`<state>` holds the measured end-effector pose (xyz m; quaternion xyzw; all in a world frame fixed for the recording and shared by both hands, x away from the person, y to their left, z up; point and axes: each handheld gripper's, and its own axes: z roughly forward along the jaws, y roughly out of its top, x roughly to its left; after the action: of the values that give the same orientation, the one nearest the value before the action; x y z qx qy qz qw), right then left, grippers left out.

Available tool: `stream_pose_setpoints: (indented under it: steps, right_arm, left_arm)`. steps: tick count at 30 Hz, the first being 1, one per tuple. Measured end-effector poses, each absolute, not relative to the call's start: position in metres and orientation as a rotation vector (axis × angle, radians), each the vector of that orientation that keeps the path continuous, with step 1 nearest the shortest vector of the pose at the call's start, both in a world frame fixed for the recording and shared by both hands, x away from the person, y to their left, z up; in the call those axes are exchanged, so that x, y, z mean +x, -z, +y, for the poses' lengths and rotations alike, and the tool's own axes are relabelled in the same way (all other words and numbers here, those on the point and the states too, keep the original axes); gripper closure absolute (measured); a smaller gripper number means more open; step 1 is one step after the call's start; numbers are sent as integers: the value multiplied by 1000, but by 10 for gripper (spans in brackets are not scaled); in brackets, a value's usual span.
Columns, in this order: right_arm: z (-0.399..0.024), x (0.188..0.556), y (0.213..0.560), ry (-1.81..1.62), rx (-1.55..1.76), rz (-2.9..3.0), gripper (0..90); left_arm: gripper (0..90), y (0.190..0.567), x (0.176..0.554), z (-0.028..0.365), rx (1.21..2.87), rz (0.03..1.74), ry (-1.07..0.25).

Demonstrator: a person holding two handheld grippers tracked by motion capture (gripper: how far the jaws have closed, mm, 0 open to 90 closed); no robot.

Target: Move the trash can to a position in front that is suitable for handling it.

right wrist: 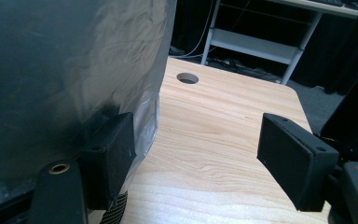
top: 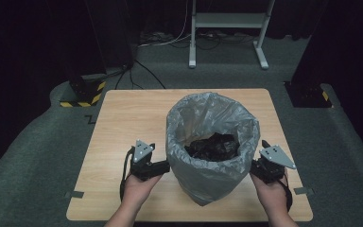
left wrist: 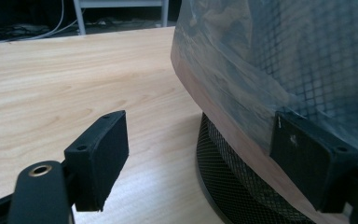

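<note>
A waste bin lined with a translucent grey plastic bag (top: 208, 137) stands on the wooden table (top: 127, 113), right of centre and near the front. Something dark and crumpled (top: 212, 144) lies inside. My left gripper (top: 166, 166) is against the bin's left side, and my right gripper (top: 254, 166) is against its right side. In the left gripper view my left gripper (left wrist: 205, 158) is open, one pad (left wrist: 312, 161) resting on the bag (left wrist: 242, 60) above the black mesh bin (left wrist: 233, 186). In the right gripper view my right gripper (right wrist: 200, 158) is open, one pad (right wrist: 109, 151) touching the bag (right wrist: 65, 60).
The table has a round cable hole (right wrist: 188, 78) at its far side. Behind it on the grey carpet are a white metal frame (top: 227, 21), loose cables and black stands, one with yellow-black hazard tape (top: 82, 92). Bare tabletop lies to the left of the bin.
</note>
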<state>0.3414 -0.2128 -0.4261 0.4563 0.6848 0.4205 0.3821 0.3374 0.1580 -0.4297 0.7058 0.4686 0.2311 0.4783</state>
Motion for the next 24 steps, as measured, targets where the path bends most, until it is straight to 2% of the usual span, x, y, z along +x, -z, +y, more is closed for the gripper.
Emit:
stream_pose_setpoints:
  steps: [11,18,24]
  right_arm:
    - [-204,370,426,-1062,1181,1740,269]
    - [-210,388,425,-1029,1218,1716,268]
    - [-221,390,425,-1017,1236,1694,253]
  left_arm:
    - [206,425,363,160,1762,1148,-614]
    - [224,420,382,148,1800,1141,-625]
    - [231,420,389,135,1804,1129,-609]
